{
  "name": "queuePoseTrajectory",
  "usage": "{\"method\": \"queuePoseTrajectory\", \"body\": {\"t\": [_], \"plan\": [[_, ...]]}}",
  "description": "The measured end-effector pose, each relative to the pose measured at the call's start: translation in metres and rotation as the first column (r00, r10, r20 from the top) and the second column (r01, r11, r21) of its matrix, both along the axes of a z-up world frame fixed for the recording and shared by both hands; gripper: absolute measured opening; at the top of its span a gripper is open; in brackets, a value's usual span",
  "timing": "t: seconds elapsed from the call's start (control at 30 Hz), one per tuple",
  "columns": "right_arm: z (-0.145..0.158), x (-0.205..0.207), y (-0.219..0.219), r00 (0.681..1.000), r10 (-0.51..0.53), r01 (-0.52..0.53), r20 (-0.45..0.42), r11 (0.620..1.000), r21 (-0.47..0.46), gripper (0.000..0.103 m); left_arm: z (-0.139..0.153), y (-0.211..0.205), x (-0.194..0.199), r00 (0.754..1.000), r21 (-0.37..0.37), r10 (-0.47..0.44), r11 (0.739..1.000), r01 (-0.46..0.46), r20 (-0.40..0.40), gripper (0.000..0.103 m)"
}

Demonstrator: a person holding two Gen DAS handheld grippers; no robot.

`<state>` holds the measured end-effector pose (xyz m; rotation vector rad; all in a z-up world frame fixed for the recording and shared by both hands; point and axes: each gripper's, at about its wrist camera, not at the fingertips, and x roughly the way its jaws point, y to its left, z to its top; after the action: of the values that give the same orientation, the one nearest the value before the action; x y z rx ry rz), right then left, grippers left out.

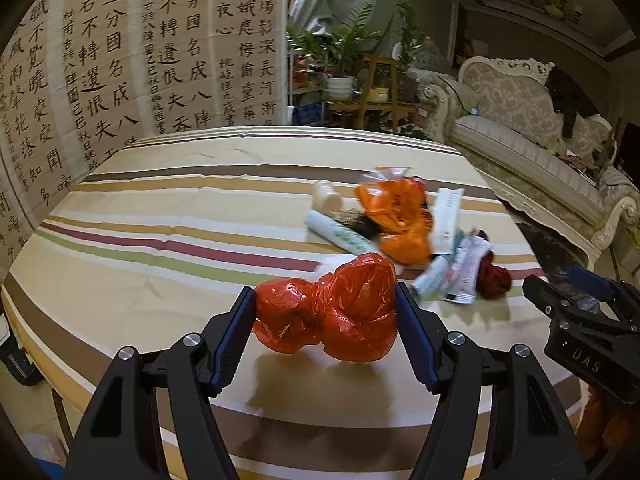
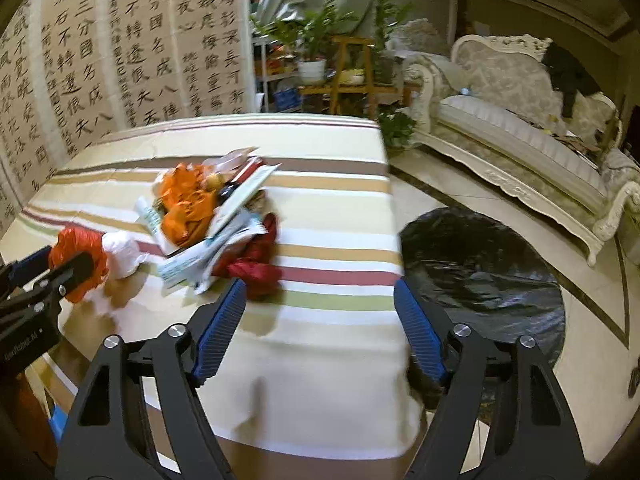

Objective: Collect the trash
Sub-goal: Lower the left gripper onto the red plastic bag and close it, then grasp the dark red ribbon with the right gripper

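Left gripper (image 1: 325,312) clamped on red bag (image 1: 332,308) — right gripper (image 2: 320,320) wide, empty.

Both wrist views looked low and close across the striped table (image 1: 168,208) toward the calligraphy wall (image 1: 132,52). The right one sat further right, nearer the table's edge (image 2: 390,200). Both shared the trash pile (image 1: 404,224) and the sofa (image 2: 520,120).

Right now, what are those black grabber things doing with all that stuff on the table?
A person is clearing trash with two hand-held grippers. The left gripper is clamped on a crumpled red plastic bag, held just above the striped tablecloth. The right gripper is open and empty. A pile of wrappers and tubes waits on the table. A black trash bag sits open on the floor beside it.
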<state>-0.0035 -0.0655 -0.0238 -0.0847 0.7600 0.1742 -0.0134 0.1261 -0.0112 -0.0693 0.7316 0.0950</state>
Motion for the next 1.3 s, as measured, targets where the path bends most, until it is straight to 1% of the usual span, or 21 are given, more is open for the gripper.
{"method": "queuePoseTrajectory", "body": {"t": [0.1, 0.3, 0.33, 0.37, 0.43, 0.47, 0.5, 0.67, 0.93, 1.13, 1.3], "plan": [[-0.004, 0.004, 0.013, 0.999, 0.026, -0.026, -0.019, 1.000, -0.013, 0.065, -0.003, 0.010, 0.001, 1.000, 0.001, 0.016, 1.000, -0.016, -0.002, 0.067], [-0.011, 0.016, 0.030, 0.998, 0.043, -0.045, -0.049, 0.998, -0.039, 0.060, -0.009, 0.024, 0.006, 0.999, -0.023, 0.032, 0.999, -0.032, -0.012, 0.067], [-0.011, 0.018, 0.032, 0.998, 0.046, -0.048, -0.051, 0.998, -0.042, 0.057, -0.009, 0.025, 0.006, 0.999, -0.025, 0.034, 0.999, -0.034, -0.015, 0.067], [-0.012, 0.020, 0.034, 0.997, 0.049, -0.051, -0.053, 0.998, -0.045, 0.054, -0.010, 0.026, 0.007, 0.999, -0.027, 0.037, 0.999, -0.037, -0.017, 0.067], [-0.014, 0.023, 0.038, 0.996, 0.064, -0.067, -0.067, 0.997, -0.037, 0.039, -0.011, 0.028, 0.008, 0.999, -0.029, 0.041, 0.999, -0.041, -0.020, 0.067], [-0.015, 0.025, 0.039, 0.994, 0.073, -0.076, -0.078, 0.997, -0.027, 0.035, -0.012, 0.029, 0.008, 0.999, -0.030, 0.042, 0.999, -0.043, -0.021, 0.067], [-0.016, 0.025, 0.039, 0.993, 0.080, -0.082, -0.085, 0.996, -0.020, 0.027, -0.012, 0.029, 0.008, 0.999, -0.031, 0.043, 0.999, -0.044, -0.022, 0.067], [-0.015, 0.022, 0.038, 0.993, 0.085, -0.087, -0.084, 0.996, -0.020, 0.024, -0.008, 0.028, 0.004, 0.999, -0.035, 0.041, 0.999, -0.042, -0.010, 0.067], [-0.010, 0.015, 0.027, 0.996, 0.063, -0.064, -0.061, 0.998, -0.023, 0.023, 0.000, 0.015, -0.001, 1.000, -0.032, 0.013, 0.999, -0.013, 0.016, 0.067], [-0.002, 0.009, 0.010, 0.999, 0.035, -0.035, -0.032, 0.999, -0.020, 0.023, 0.006, 0.004, -0.002, 0.999, -0.031, 0.000, 1.000, 0.001, 0.035, 0.067], [0.005, 0.002, -0.013, 1.000, -0.012, 0.012, -0.001, 1.000, -0.021, 0.023, 0.012, -0.021, -0.001, 0.997, -0.029, -0.052, 0.998, 0.054, 0.060, 0.067]]}}
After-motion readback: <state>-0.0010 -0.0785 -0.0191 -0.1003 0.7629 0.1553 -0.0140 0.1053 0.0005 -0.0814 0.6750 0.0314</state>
